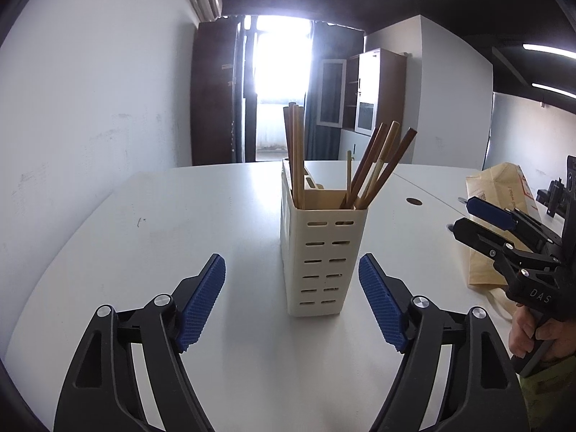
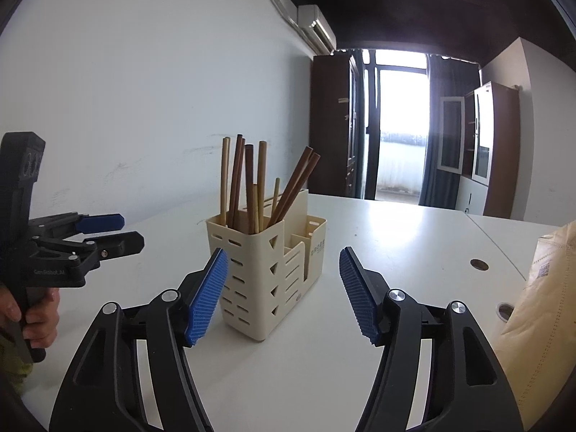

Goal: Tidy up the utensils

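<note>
A cream slotted utensil holder point(image 1: 322, 252) stands upright on the white table point(image 1: 180, 223). Several wooden chopsticks point(image 1: 374, 165) stand in its near compartment, some upright, some leaning right. My left gripper point(image 1: 291, 273) is open and empty, its blue pads either side of the holder's base, a little short of it. In the right wrist view the holder point(image 2: 270, 270) and chopsticks point(image 2: 248, 183) sit just ahead of my right gripper point(image 2: 284, 270), which is open and empty. The left gripper point(image 2: 108, 232) shows at far left, the right gripper point(image 1: 475, 216) at far right.
A tan paper bag point(image 1: 500, 223) stands on the table's right side, close to my right gripper; it also shows in the right wrist view point(image 2: 543, 324). Round cable holes point(image 2: 478, 264) mark the table. A white wall runs along the left.
</note>
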A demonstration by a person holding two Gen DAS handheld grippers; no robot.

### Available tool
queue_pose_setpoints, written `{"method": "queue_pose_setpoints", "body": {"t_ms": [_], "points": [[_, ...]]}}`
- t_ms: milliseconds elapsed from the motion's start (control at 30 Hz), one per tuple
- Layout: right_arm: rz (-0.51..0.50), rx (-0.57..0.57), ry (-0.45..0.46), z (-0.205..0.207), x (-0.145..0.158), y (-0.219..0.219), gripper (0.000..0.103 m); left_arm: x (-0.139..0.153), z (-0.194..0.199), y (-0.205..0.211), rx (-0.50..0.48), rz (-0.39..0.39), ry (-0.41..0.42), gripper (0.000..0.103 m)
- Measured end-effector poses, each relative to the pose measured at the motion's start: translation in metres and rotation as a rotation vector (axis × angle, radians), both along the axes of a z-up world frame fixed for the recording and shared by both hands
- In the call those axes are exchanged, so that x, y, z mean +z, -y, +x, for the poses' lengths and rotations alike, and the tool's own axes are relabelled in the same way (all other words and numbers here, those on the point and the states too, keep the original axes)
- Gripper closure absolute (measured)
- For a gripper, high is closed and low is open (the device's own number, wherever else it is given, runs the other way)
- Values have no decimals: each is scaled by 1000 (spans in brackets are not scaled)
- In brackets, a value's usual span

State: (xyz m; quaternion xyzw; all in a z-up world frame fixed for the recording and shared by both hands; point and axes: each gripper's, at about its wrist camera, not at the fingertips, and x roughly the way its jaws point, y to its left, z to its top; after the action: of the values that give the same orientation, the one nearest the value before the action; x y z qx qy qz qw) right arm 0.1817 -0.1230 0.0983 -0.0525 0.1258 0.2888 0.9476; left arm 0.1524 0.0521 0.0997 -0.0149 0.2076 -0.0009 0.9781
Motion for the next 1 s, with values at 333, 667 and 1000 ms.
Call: {"method": "queue_pose_setpoints", "body": {"t_ms": [333,667,1000], "points": [[21,25,-36,-10,-14,11,33,-10,-20,-9,6,-20,14,17],[-2,53,-30,-12,-23,7,27,-20,-31,-14,17,-38,33,10],[-1,65,-66,-7,-30,6,13,-26,-35,-5,0,-5,22,6]]}}
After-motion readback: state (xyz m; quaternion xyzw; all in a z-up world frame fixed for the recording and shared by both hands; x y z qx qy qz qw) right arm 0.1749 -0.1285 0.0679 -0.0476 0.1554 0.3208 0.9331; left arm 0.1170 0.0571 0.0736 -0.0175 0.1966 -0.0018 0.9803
